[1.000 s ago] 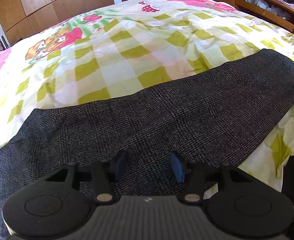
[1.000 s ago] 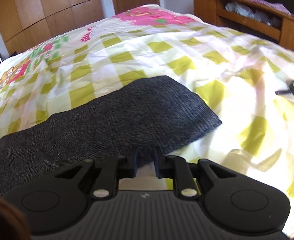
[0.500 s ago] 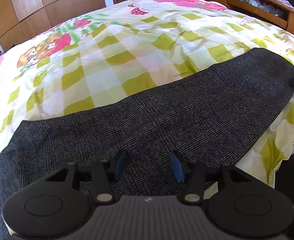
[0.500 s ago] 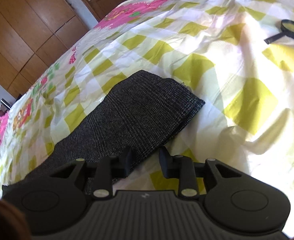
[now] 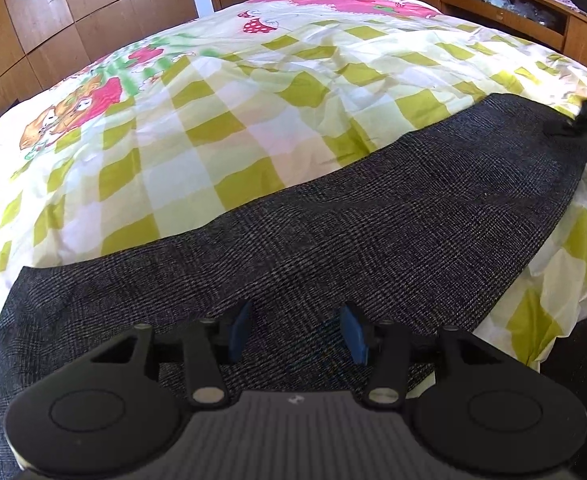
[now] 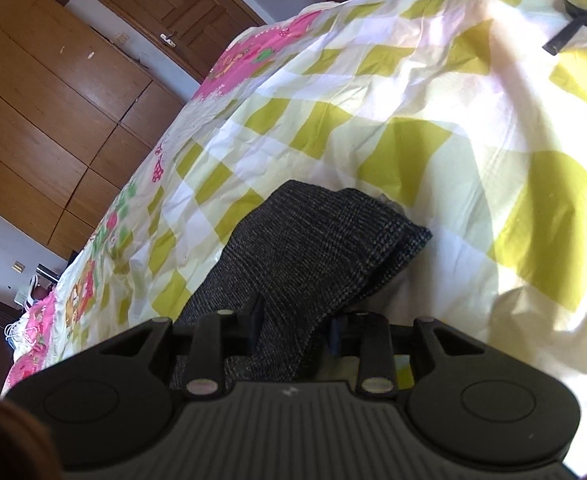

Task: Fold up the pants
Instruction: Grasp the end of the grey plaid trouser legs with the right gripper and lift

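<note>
Pants (image 5: 333, 240) in a dark grey check weave are being shown stretched across the near side of the bed, their long axis running left to right in the left wrist view, with the leg end pointing to the right and slightly away. Nearest that camera, the left gripper (image 5: 296, 334) is being held low over the cloth with its blue-padded fingers (image 5: 239, 327) spread well apart; nothing is being held between them, though fabric is lying directly under the gap. At the far right edge of the same view, a dark piece of the other tool is being seen at the hem corner.

In the right wrist view, the right gripper (image 6: 295, 326) is being held with its jaws apart and the near edge of the leg end (image 6: 313, 248) lying between them; whether the cloth is being pinched cannot be told. The hem is being shown as two layers, raised a little off the sheet, pointing away and to the right.

Beyond the pants, the green-and-white checked bedspread (image 5: 221, 136) is being lit by sun. A black magnifying glass (image 6: 581, 12) is lying on it, well apart from the hem. Farthest back, wooden wardrobe doors (image 6: 45, 120) are being seen.
</note>
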Tool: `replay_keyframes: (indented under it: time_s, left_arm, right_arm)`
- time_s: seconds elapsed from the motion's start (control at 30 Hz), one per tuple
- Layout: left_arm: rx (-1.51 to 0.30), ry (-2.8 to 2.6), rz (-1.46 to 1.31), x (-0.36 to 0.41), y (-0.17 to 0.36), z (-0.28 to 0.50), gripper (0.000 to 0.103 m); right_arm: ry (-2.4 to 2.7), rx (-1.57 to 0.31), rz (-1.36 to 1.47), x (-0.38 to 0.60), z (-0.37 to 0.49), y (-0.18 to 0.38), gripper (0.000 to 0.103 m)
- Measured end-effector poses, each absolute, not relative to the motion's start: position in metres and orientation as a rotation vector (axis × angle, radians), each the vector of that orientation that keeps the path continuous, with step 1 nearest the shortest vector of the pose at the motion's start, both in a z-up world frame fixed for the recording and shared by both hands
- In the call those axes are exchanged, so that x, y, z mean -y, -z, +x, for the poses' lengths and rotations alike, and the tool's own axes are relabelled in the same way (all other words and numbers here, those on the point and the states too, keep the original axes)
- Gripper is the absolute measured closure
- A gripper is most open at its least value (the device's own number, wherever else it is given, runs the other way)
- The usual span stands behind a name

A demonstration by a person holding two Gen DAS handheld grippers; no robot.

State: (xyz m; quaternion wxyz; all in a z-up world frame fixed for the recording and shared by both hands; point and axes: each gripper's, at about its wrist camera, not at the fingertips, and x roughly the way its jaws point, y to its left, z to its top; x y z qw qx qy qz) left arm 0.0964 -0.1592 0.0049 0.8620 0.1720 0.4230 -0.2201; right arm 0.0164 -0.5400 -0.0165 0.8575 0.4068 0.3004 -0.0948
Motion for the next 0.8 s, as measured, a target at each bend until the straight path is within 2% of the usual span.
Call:
replay_keyframes:
  time_s: [0.27,0.43,0.47,0.5,0.6,0.8]
  left_arm:
    - [-0.87,0.496,0.367,0.169,-0.006,0.095,0.042]
    - [-0.863,0.509,0.387,0.179,-0.006,0.098,0.042]
    - [-0.866,0.512,0.389,0.181,-0.006,0.099,0.042]
    - [-0.866,0.513,0.393,0.182,-0.005,0.099,0.042]
    - [-0.867,0.53,0.409,0.187,-0.002,0.099,0.042]
    - [-0.854,0.624,0.432,0.209,0.0,0.09,0.041]
  right_arm:
    - [0.119,-0.57,0.787,0.521,0.018,0.014,0.07]
    - [0.127,-0.607,0.801,0.519,0.043,0.027,0.07]
    - [0.128,-0.598,0.822,0.52,0.046,0.028,0.075]
    - [0.139,-0.591,0.825,0.52,0.047,0.027,0.096]
    - [0.171,-0.586,0.833,0.521,0.045,0.023,0.099]
    - [0.23,-0.519,0.82,0.537,0.021,0.008,0.1]
